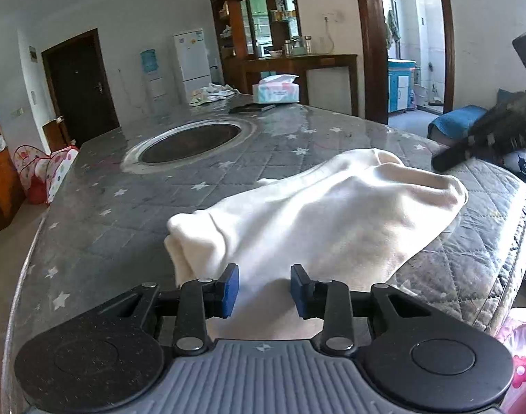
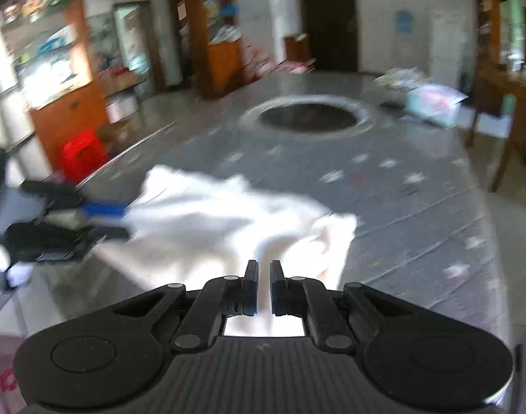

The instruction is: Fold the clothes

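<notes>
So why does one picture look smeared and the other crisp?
Right wrist view: motion-blurred throughout, and the white garment is blown out by glare. Left wrist view: sharp, soft shadows in the garment's folds, daylight reflecting off the table cover; fisheye bends the table edges in both.

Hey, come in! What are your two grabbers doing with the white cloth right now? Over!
Left gripper open, cloth between its pads, unpinched. Right gripper shut on white cloth, lifting a fold. Table around it clear.

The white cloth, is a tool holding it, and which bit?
The right tool pinches the white cloth at its near edge; the left tool is open, gripping nothing.
</notes>
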The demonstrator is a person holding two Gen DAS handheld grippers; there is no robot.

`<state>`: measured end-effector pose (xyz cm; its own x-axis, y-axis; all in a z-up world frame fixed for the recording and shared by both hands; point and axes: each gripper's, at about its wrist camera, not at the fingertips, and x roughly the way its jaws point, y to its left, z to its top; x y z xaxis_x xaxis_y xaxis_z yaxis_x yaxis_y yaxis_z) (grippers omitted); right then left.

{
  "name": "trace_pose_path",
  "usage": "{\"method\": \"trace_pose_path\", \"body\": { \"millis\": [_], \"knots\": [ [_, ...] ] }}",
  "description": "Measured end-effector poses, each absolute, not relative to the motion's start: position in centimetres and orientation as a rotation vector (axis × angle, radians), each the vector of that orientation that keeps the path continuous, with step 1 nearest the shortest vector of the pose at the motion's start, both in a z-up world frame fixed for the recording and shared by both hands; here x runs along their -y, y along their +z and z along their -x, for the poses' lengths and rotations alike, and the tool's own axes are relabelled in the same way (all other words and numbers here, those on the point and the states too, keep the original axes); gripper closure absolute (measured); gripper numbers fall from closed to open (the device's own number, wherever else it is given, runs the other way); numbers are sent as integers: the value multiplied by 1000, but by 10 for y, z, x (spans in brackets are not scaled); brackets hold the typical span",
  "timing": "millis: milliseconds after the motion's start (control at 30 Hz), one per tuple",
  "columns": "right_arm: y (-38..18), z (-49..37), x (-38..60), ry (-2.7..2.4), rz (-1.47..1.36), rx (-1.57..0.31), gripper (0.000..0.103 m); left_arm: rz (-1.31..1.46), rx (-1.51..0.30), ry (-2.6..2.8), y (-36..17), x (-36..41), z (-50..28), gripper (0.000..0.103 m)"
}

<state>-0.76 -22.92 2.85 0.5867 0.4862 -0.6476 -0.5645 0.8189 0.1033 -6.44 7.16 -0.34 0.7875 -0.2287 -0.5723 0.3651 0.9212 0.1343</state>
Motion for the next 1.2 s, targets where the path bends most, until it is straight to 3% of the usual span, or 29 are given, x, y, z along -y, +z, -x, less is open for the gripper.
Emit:
{"method": "trace_pose_path", "body": {
  "millis": [200,733,933,1200],
  "knots": [
    [9,-1,238,617,191,-790,97,-237,-588,-297,-4,-74,64,61],
    [-8,-14,227,756,165,-754,95,-239,-618,-263,-3,-73,62,56],
    [-10,-11,224,728,123,-735,102,-237,-623,-257,-3,-73,61,55],
    [4,-9,239,598,78,-685,103,-224,-624,-249,-3,-77,62,55]
  ]
}}
